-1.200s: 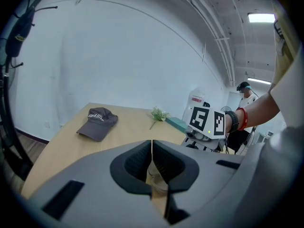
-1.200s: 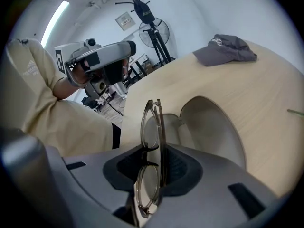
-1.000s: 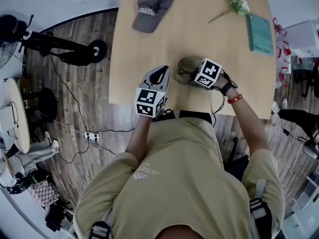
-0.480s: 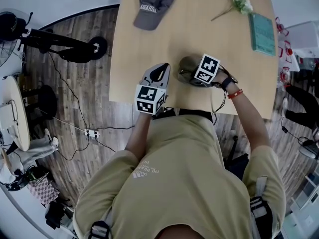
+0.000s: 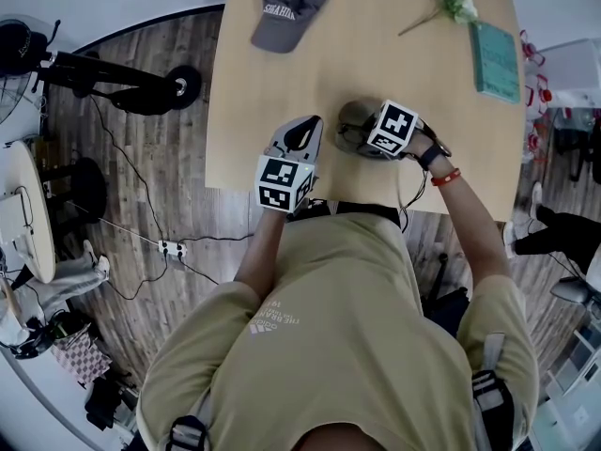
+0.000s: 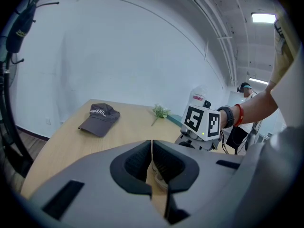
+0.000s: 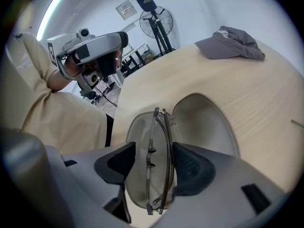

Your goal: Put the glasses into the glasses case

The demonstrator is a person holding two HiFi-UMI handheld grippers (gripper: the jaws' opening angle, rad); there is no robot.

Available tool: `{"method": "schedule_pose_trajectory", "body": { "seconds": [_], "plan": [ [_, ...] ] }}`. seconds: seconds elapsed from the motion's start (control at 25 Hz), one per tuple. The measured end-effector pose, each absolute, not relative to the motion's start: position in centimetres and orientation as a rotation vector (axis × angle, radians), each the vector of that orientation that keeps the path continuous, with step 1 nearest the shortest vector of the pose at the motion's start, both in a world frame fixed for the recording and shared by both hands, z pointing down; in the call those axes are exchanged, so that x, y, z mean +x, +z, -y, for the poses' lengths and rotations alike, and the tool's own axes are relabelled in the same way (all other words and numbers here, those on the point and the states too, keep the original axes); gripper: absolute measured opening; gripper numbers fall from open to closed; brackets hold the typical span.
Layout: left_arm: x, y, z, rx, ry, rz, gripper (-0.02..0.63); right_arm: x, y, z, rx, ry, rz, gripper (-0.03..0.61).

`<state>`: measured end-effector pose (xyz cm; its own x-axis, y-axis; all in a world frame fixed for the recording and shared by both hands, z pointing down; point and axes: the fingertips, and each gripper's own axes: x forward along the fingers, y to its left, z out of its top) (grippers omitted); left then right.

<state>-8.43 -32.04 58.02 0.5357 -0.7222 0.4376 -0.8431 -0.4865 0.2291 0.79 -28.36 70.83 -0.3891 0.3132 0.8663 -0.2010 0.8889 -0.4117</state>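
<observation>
Our right gripper is opening its jaws over the open case, the folded glasses lying inside between them. Beside the case, our left gripper is closed and empty.

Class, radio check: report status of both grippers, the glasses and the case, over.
Left gripper shut, empty. Right gripper opening, glasses between its jaws, over the open case. Cap well clear.

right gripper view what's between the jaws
The folded glasses, on edge over the open glasses case; the right gripper's jaws are opening. Seen in the right gripper view.
</observation>
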Motion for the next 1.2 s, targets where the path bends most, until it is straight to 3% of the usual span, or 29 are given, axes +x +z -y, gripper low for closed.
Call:
{"method": "schedule_pose_trajectory", "body": {
  "seconds": [0.16,0.48,1.2],
  "plan": [
    [-8.2,58.1,31.6,2.364,0.400,1.278,0.028,0.9,70.4,28.4,-0.060,0.518,1.918,0.302],
    [-7.6,58.1,31.3,2.370,0.402,1.249,0.028,0.9,69.3,29.2,-0.018,0.473,1.961,0.331],
    [-6.5,55.1,30.2,2.419,0.442,1.306,0.028,4.5,61.8,32.6,0.579,0.598,2.232,0.328]
  ]
}}
